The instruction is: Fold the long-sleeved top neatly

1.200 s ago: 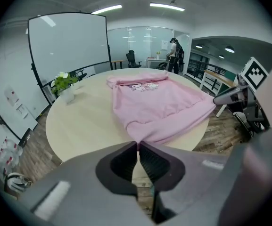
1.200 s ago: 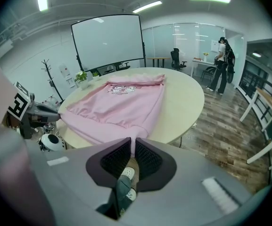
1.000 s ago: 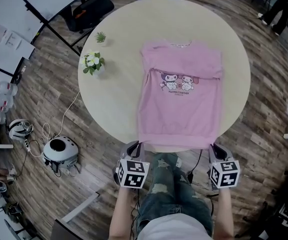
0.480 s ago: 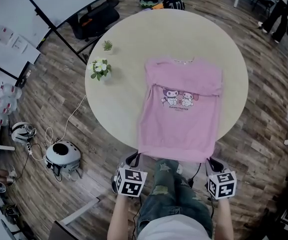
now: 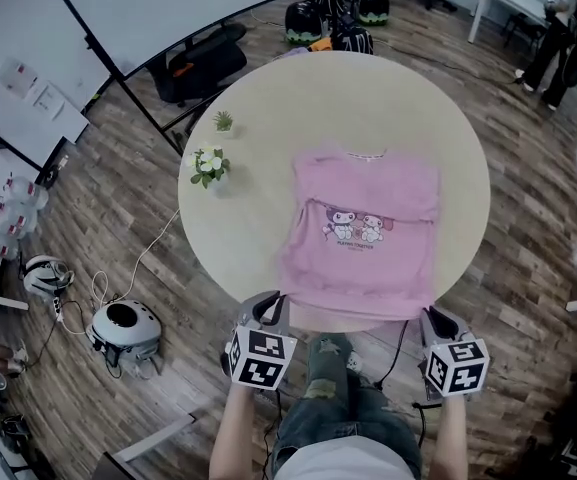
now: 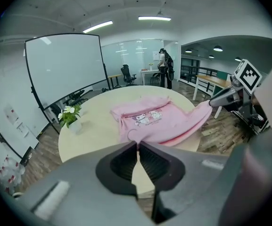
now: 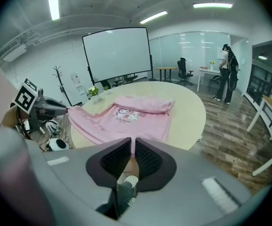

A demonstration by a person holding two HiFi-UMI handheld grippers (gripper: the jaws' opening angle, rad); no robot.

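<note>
A pink long-sleeved top (image 5: 363, 238) with a cartoon print lies on the round beige table (image 5: 258, 98), sleeves folded in across the chest. Its lower hem is raised off the table's near edge. My left gripper (image 5: 268, 304) is shut on the hem's left corner, and my right gripper (image 5: 430, 316) is shut on the right corner. In the left gripper view the jaws (image 6: 138, 142) pinch pink cloth, and the top (image 6: 150, 119) stretches away to the other gripper (image 6: 225, 98). In the right gripper view the gripper (image 7: 133, 144) also pinches the hem of the top (image 7: 126, 114).
A white-flower pot (image 5: 209, 163) and a small green plant (image 5: 224, 120) stand at the table's left edge. On the floor lie a white round device (image 5: 123, 323) with cables, and bags (image 5: 333, 23) beyond the table. A whiteboard stand (image 5: 148, 118) stands to the left.
Both grippers stay shut on the hem corners and have lifted the hem off the table edge. The top looks shorter from hem to collar. The head view has drawn back.
</note>
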